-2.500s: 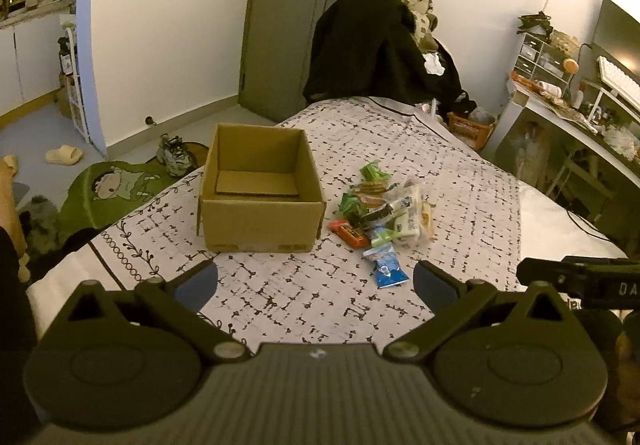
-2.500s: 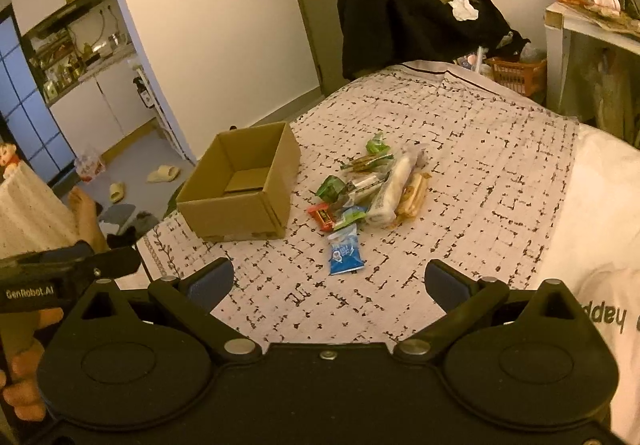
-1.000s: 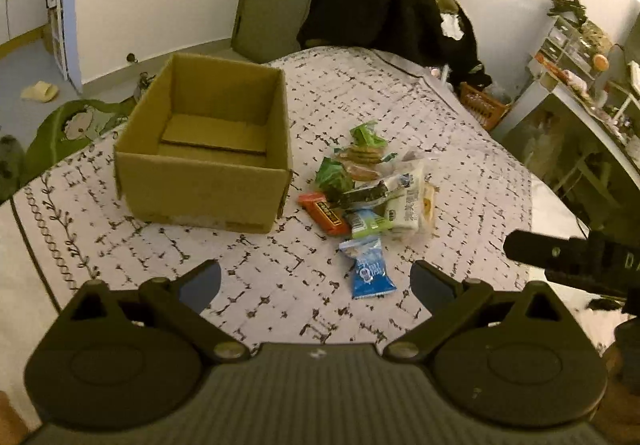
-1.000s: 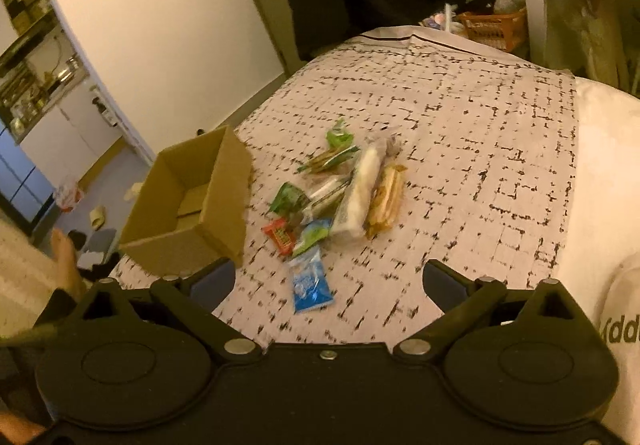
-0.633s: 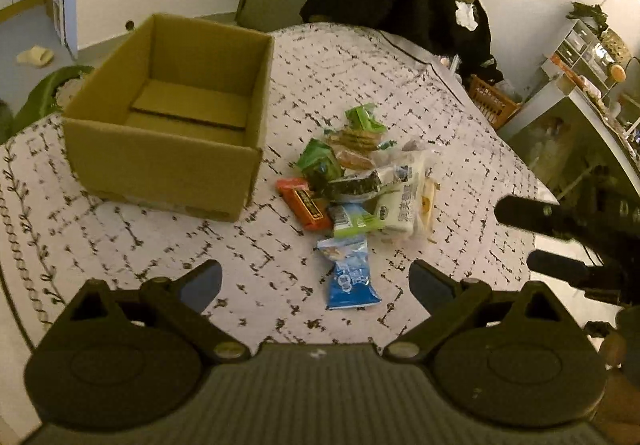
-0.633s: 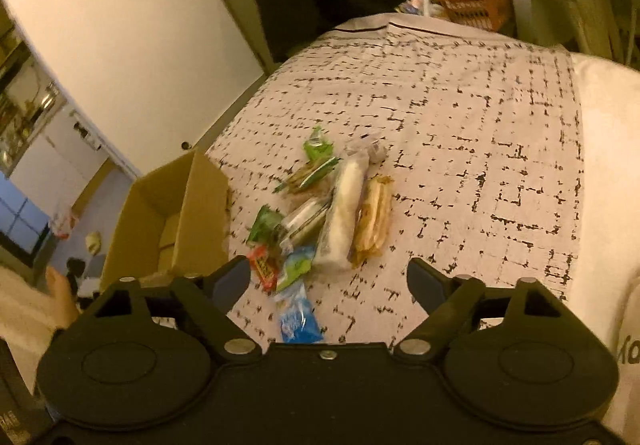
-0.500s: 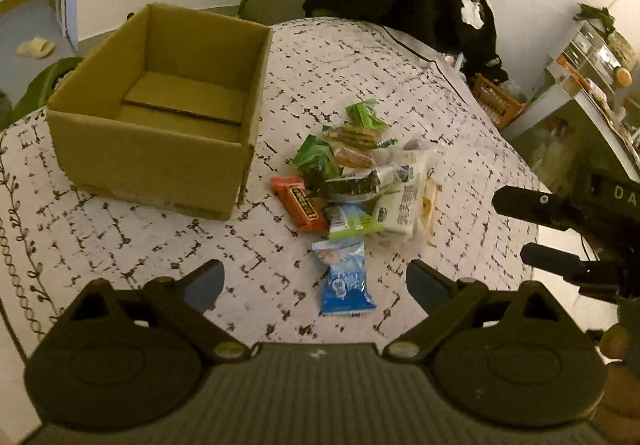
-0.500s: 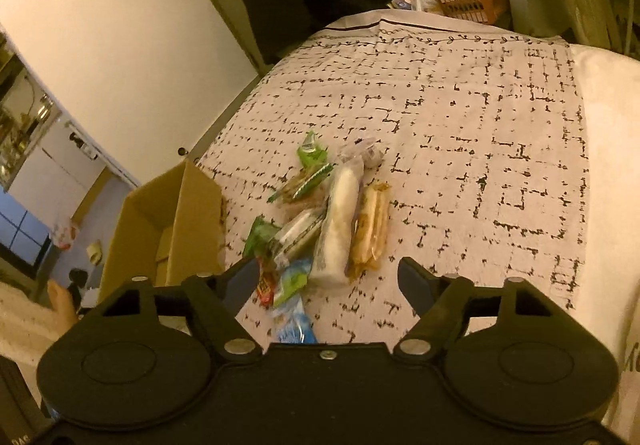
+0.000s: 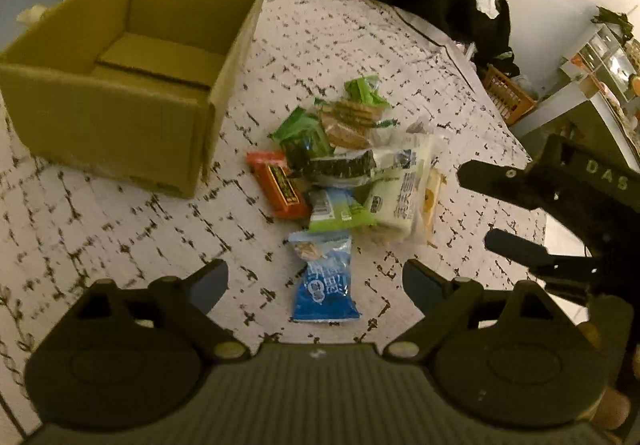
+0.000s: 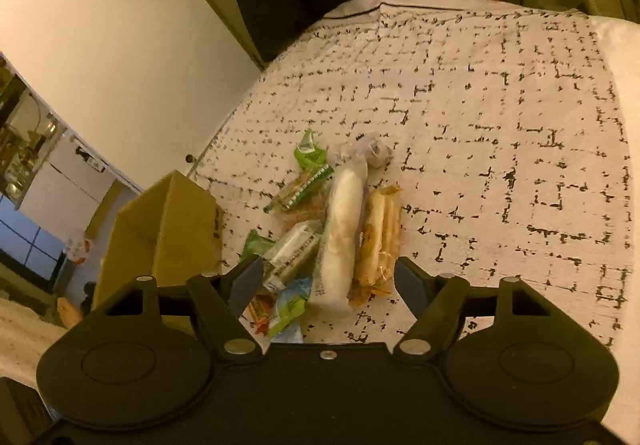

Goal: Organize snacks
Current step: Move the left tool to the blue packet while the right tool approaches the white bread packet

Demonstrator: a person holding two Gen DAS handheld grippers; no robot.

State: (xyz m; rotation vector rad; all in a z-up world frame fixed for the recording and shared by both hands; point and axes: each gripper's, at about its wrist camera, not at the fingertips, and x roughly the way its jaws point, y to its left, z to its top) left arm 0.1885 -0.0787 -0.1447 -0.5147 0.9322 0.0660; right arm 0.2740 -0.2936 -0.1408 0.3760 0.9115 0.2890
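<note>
Nothing is sorted yet, as far as I can judge: the cardboard box (image 9: pixel 132 65) on the left of the bed (image 10: pixel 500 133) has only its bare floor flaps showing, and every snack lies in one pile just to its right. The blue packet (image 9: pixel 325 279) is nearest me, apart from the heap by a small gap. Behind it sit the orange bar (image 9: pixel 278 185), a light green packet (image 9: pixel 336 209), the long white roll (image 10: pixel 342 233) and the tan pastry pack (image 10: pixel 378 241) beside it, with green wrappers at the far end. All of it is left to move.

My left hand-held gripper (image 9: pixel 316 281) hangs open, empty, its fingers straddling the blue packet from above without touching it. My right hand-held gripper (image 10: pixel 328 277) is open and empty too, poised over the near end of the white roll and the pastry pack.

Compared with half a second ago, both hand-held grippers have dropped lower and closer to the pile, so the snacks fill more of each view. The snacks and box themselves have not shifted.
</note>
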